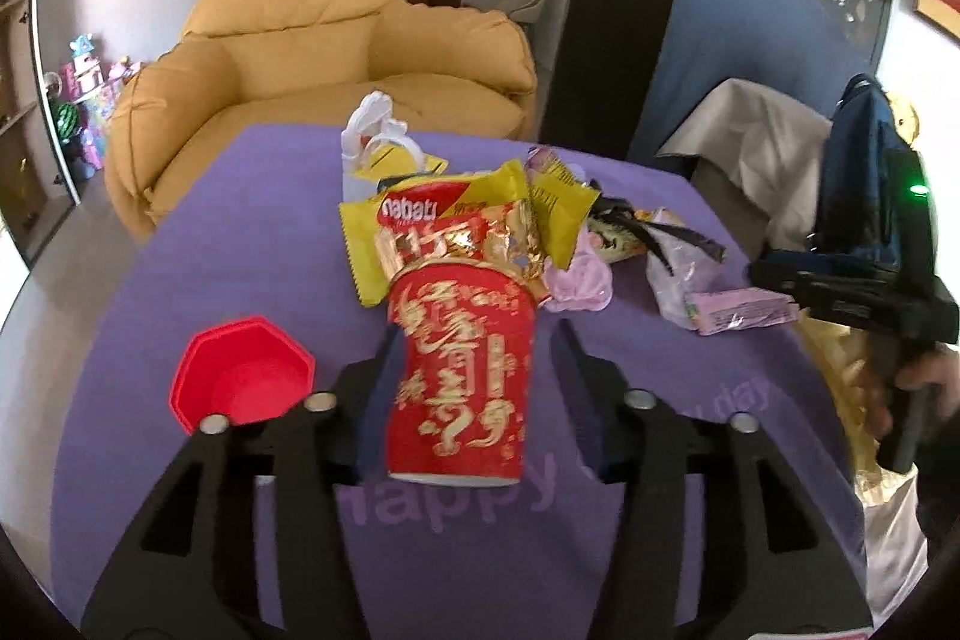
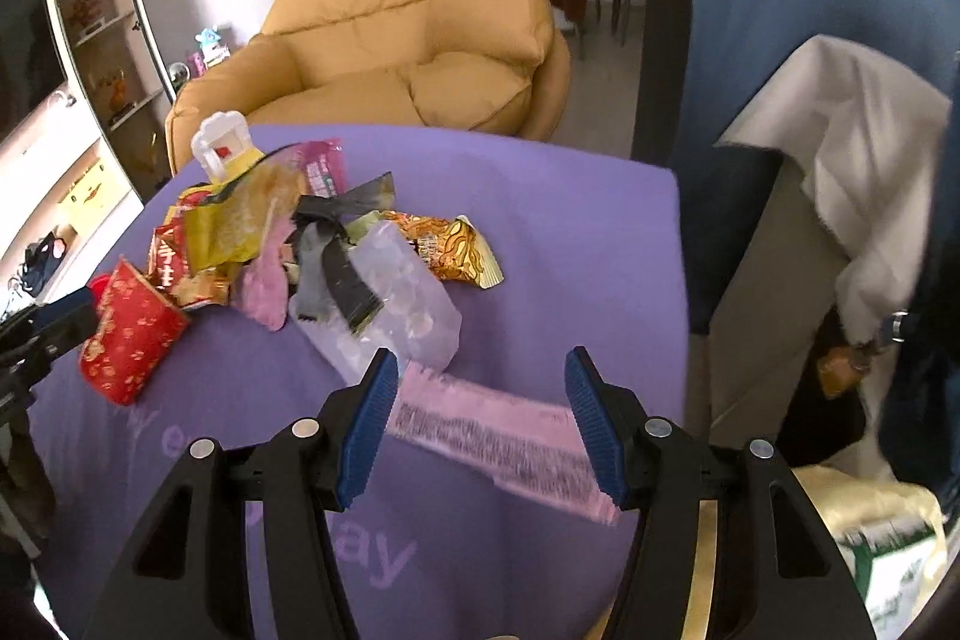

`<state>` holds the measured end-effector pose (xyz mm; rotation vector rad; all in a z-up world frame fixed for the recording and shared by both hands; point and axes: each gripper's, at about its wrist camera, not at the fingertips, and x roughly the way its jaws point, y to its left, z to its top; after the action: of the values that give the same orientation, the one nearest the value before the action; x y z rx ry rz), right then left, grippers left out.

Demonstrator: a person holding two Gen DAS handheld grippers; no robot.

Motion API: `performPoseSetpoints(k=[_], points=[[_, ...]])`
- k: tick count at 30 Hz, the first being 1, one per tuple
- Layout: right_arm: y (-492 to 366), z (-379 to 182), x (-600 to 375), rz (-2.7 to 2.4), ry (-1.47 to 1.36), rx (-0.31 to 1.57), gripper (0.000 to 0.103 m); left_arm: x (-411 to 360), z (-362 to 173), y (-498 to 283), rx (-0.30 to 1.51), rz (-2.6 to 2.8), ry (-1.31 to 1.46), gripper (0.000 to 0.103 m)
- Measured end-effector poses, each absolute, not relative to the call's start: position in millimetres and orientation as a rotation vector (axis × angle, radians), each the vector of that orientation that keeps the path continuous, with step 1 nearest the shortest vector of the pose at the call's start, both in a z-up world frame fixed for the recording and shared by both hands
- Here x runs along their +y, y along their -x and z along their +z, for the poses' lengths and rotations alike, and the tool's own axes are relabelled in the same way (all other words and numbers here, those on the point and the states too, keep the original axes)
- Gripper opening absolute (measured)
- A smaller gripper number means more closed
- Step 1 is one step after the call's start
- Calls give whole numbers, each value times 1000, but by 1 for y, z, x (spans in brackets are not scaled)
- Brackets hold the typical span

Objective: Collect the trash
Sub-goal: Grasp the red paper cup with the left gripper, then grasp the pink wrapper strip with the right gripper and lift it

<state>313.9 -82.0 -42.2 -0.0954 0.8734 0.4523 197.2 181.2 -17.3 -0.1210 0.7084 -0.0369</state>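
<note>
I see a purple fabric-covered table (image 1: 252, 220), with a tan leather armchair (image 1: 312, 34) upper left. My left gripper (image 1: 474, 388) brackets the red paper cup (image 1: 462, 376), pad contact unclear. My right gripper (image 2: 480, 424) gapes above a pink wrapper (image 2: 498, 436).

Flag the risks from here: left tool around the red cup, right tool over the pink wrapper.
1. The red cup lies tipped with wrappers stuffed in its mouth; lifting may spill the yellow wrapper.
2. Only one pad of the left tool looks close; the cup could roll.
3. The pink wrapper lies flat, so the open right tool may pinch the purple cloth.
</note>
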Motion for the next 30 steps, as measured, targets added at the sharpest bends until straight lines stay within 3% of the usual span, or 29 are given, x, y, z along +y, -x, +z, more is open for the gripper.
performPoseSetpoints(k=[11, 16, 22, 30], points=[[-321, -67, -64, 536, 80, 1140, 55, 200, -1, -217, 687, -87, 137, 53], [-285, -73, -59, 563, 24, 1094, 55, 200, -3, -216, 679, -77, 152, 55], [-257, -78, -35, 542, 299, 898, 55, 182, -16, -200, 684, 1, 95, 55], [-266, -60, -49, 515, 131, 923, 55, 168, -21, -224, 787, -21, 52, 57]])
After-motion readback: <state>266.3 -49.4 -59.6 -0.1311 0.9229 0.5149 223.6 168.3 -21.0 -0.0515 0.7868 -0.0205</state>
